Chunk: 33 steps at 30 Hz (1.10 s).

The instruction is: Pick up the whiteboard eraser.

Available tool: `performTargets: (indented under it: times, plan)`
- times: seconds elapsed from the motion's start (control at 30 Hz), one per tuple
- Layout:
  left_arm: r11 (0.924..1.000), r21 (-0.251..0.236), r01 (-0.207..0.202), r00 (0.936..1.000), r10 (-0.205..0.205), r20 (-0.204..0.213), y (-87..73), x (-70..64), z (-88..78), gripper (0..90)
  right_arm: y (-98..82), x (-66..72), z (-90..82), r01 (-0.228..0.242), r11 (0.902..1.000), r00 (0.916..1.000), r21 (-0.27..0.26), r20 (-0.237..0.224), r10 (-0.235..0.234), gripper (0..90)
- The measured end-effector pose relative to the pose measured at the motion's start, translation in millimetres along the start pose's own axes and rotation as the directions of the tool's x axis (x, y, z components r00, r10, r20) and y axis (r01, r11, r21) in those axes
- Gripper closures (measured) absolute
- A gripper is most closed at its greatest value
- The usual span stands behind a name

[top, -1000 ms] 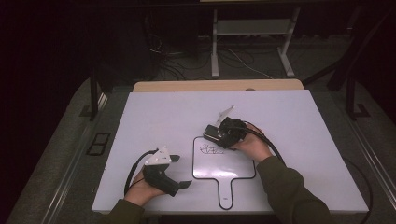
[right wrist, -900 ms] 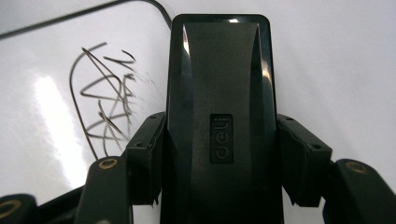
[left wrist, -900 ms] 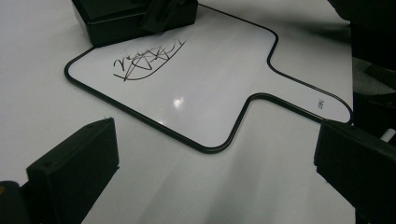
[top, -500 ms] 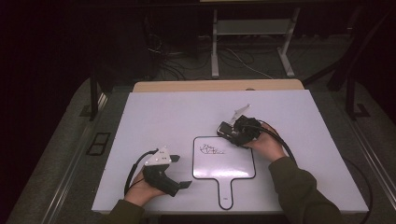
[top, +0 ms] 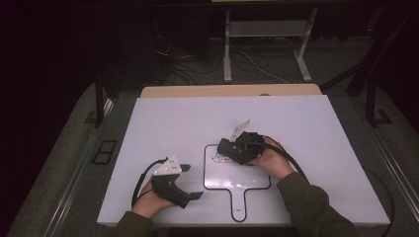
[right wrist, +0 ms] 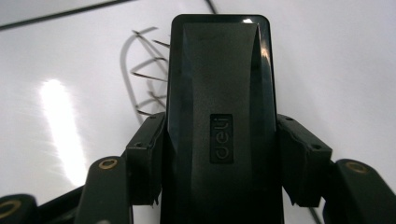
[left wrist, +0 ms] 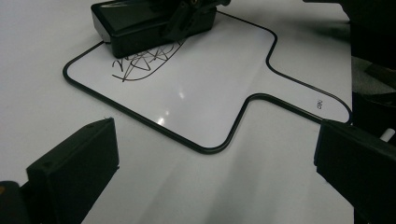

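A fixed overhead camera faces forward over the desk (top: 173, 128); both tool-mounted cameras look closely at the scribbled whiteboard (top: 247, 173), shared by all views.

- Part of the scribble (left wrist: 140, 65) on the whiteboard (left wrist: 205, 88) is covered by the black eraser (left wrist: 140, 23).
- The eraser's near end is cut off by the right gripper view's bottom edge.

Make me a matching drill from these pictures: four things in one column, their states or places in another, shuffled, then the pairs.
1. eraser
2. left gripper
3. whiteboard
4. scribble

a. open, off the board
b. clamped in the right gripper
c. flat on the table
d. drawn on the board, partly under the eraser

Pairs: 1-b, 2-a, 3-c, 4-d
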<state>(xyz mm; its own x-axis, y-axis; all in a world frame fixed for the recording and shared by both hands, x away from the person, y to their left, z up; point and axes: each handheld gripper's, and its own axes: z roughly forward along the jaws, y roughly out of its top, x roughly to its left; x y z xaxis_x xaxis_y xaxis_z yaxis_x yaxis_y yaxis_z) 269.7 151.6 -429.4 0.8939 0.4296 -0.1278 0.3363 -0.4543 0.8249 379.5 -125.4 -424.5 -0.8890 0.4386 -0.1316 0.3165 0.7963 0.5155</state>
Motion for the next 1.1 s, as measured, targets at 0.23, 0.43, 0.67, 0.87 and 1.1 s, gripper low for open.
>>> performTargets:
  times: [0.23, 0.43, 0.67, 0.87, 1.1]
  plan:
    - [1.0000, 0.000, 0.002, 1.0000, -0.002, 0.001, 0.5, -1.2, 0.4, 0.0, 3.7, 18.9, -0.9, 0.043, 0.9990, 0.9987, -0.009, -0.027, -0.043, 38.5]
    - [1.0000, 0.000, -0.001, 1.0000, 0.001, -0.001, 0.4, -0.8, -0.2, 0.0, 6.1, 30.7, -2.2, 0.077, 0.9970, 0.9958, -0.007, -0.050, -0.077, 38.5]
    - [1.0000, 0.002, 0.001, 1.0000, -0.001, -0.002, 0.0, -0.5, -0.7, 0.0, -2.2, 2.9, -1.8, -0.017, 0.9999, 0.9996, 0.002, -0.023, 0.017, 38.5]
    - [1.0000, 0.002, -0.003, 1.0000, 0.003, -0.001, 0.2, -0.4, -0.3, 0.0, -11.8, -16.9, -2.1, -0.091, 0.9958, 0.9948, -0.001, -0.044, 0.091, 38.5]
    - [1.0000, 0.001, -0.001, 1.0000, 0.001, -0.001, 0.4, -1.1, 0.3, 0.0, -2.1, 9.4, -1.8, 0.003, 1.0000, 0.9966, 0.000, -0.082, -0.003, 38.5]
